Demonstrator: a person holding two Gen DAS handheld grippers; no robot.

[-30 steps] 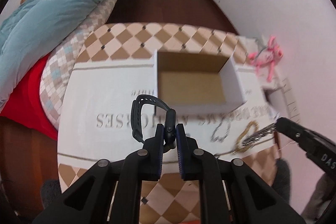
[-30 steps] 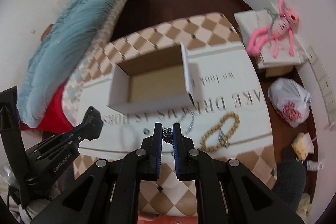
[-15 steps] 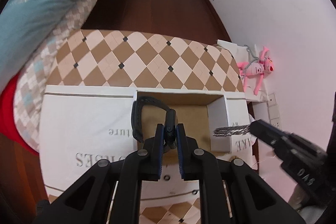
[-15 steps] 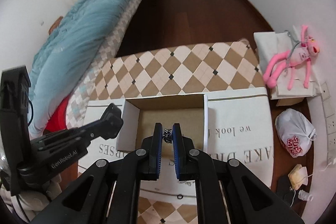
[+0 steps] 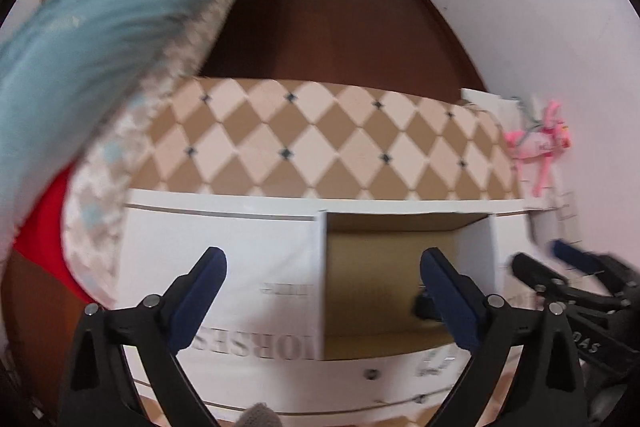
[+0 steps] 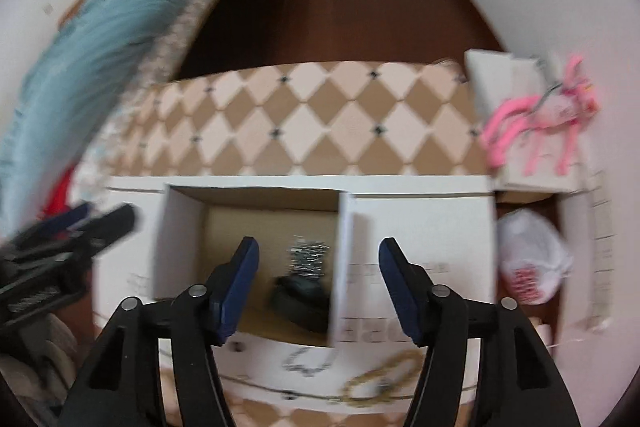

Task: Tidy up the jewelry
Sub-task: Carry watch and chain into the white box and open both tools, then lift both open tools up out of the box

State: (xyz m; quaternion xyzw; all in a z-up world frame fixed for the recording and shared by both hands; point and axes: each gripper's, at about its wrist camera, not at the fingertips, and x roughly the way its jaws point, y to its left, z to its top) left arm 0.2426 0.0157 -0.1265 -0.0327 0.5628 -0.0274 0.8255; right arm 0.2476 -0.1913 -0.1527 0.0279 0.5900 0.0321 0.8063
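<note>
An open cardboard box (image 6: 180, 227) with white outer walls stands on the white printed cloth (image 6: 420, 227). Inside it lie a silver chain (image 6: 308, 255) and a black watch band (image 6: 300, 301); the band partly shows in the left wrist view (image 5: 424, 305). My right gripper (image 6: 318, 259) is open and empty above the box. My left gripper (image 5: 324, 273) is open and empty over the box's left wall (image 5: 320, 279). A silver necklace (image 6: 306, 361) and a gold bead bracelet (image 6: 380, 383) lie on the cloth in front of the box.
The cloth lies on a brown-and-cream checkered table (image 6: 320, 123). A bed with a teal blanket (image 6: 100, 39) is at left. A pink plush toy (image 6: 540, 115) on white boxes and a white plastic bag (image 6: 532, 263) are at right. A small ring (image 5: 372, 373) lies on the cloth.
Both grippers have opened. The left let go of the black watch band and the right let go of the silver chain; both now lie in the box. Both views are motion-blurred.
</note>
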